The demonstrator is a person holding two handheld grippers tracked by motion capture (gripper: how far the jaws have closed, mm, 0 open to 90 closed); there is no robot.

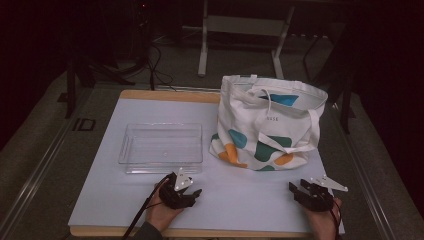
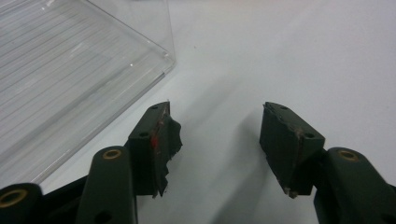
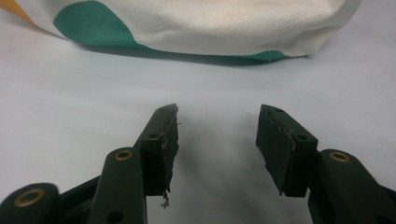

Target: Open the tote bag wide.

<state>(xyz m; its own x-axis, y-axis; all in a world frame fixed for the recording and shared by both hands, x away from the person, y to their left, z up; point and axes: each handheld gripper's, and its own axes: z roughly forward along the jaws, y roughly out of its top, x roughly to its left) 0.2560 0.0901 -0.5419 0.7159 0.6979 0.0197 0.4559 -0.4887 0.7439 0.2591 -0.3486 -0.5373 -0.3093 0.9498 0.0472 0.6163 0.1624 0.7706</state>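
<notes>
- While both hands rest at the near edge, the counter (image 1: 150, 210) carries a pale sheet under everything.
- Toward the right stands the tote bag (image 1: 267, 125), cream with teal and orange patches, handles draped over its front.
- Left of the bag, just beside it, sits the clear tray (image 1: 161, 147).
- Just in front of the tray's near right corner, the left claw (image 1: 192, 192) is spread apart with nothing between its jaws.
- Near the bag's bottom edge, the right claw (image 1: 296, 189) likewise gapes, holding nothing.
</notes>
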